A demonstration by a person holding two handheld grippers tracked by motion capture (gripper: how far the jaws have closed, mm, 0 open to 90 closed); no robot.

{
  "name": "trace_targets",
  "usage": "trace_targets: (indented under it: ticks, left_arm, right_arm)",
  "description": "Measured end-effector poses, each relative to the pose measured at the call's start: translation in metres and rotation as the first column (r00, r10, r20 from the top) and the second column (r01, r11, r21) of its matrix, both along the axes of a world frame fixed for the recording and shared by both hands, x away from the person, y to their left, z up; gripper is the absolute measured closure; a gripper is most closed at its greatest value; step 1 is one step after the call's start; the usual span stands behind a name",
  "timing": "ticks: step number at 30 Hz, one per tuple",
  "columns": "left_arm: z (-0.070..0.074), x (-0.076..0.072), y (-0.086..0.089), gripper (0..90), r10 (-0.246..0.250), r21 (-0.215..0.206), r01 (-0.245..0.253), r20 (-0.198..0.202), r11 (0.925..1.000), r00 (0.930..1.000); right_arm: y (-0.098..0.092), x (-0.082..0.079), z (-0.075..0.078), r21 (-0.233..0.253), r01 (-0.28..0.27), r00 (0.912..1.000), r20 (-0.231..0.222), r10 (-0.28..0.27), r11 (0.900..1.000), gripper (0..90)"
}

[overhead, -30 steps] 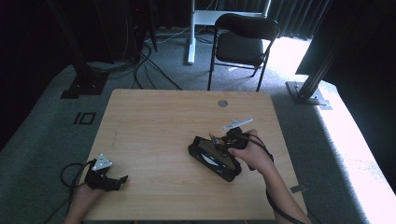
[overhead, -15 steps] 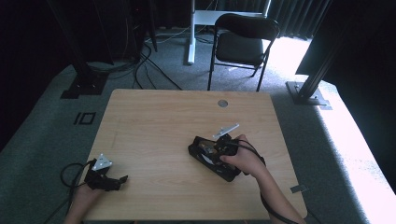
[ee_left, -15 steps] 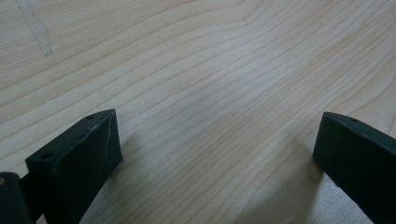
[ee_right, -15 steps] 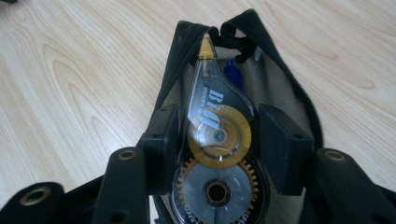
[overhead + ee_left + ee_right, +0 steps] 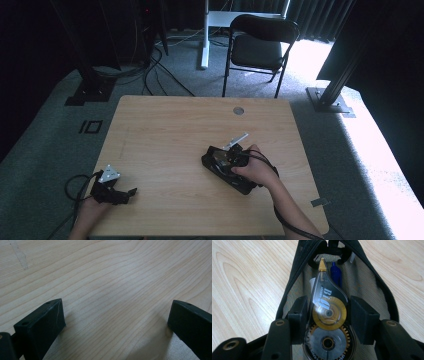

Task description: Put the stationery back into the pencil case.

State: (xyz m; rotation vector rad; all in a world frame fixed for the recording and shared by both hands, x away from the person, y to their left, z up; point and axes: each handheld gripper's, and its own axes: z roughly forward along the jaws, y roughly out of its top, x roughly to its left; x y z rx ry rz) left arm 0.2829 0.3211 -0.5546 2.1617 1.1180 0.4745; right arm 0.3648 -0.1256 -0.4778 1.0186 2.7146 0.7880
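Observation:
A black pencil case (image 5: 218, 169) lies unzipped on the wooden table (image 5: 170, 130), right of centre. My right gripper (image 5: 234, 158) reaches into its mouth. In the right gripper view that gripper (image 5: 329, 318) is shut on a clear correction tape dispenser (image 5: 323, 293) with gold and grey wheels, its tip pointing deep into the case (image 5: 289, 287). A blue pen (image 5: 336, 275) lies inside beside the tip. My left gripper (image 5: 126, 193) rests at the table's near left corner. Its jaws (image 5: 115, 322) stand wide open over bare wood.
A round cable hole (image 5: 238, 110) sits near the table's far edge. Beyond the table stand a black folding chair (image 5: 260, 47), a white desk leg (image 5: 204, 35) and dark posts, with cables on the grey floor.
My right gripper has come down and leftward with the correction tape, from above the case's far end into its open mouth. The left gripper has stayed put.

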Motion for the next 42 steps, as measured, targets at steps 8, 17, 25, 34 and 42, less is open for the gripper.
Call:
trace_targets:
  ticks: [8,17,25,34,42]
  left_arm:
    - [0.0,0.0,0.0,1.2,0.0,0.0,0.0,0.0,1.0,1.0]
    - [0.0,0.0,0.0,1.2,0.0,0.0,0.0,0.0,1.0,1.0]
    - [0.0,0.0,0.0,1.2,0.0,0.0,0.0,0.0,1.0,1.0]
    - [0.0,0.0,0.0,1.2,0.001,0.0,-0.001,0.0,1.0,1.0]
    - [0.0,0.0,0.0,1.2,0.0,0.0,0.0,0.0,1.0,1.0]
  right_arm:
    - [0.003,0.002,-0.004,-0.028,-0.003,0.9999,-0.013,0.003,1.0,50.0]
    - [0.0,0.008,-0.012,-0.022,0.0,0.9997,-0.024,-0.001,1.0,49.8]
    - [-0.002,0.008,-0.012,-0.017,0.007,0.9996,-0.026,-0.007,1.0,49.5]
    - [-0.003,0.008,-0.009,-0.002,-0.002,0.9999,-0.015,0.002,1.0,47.7]
    - [-0.005,0.005,0.009,0.051,-0.021,0.9994,0.028,0.019,0.998,46.5]
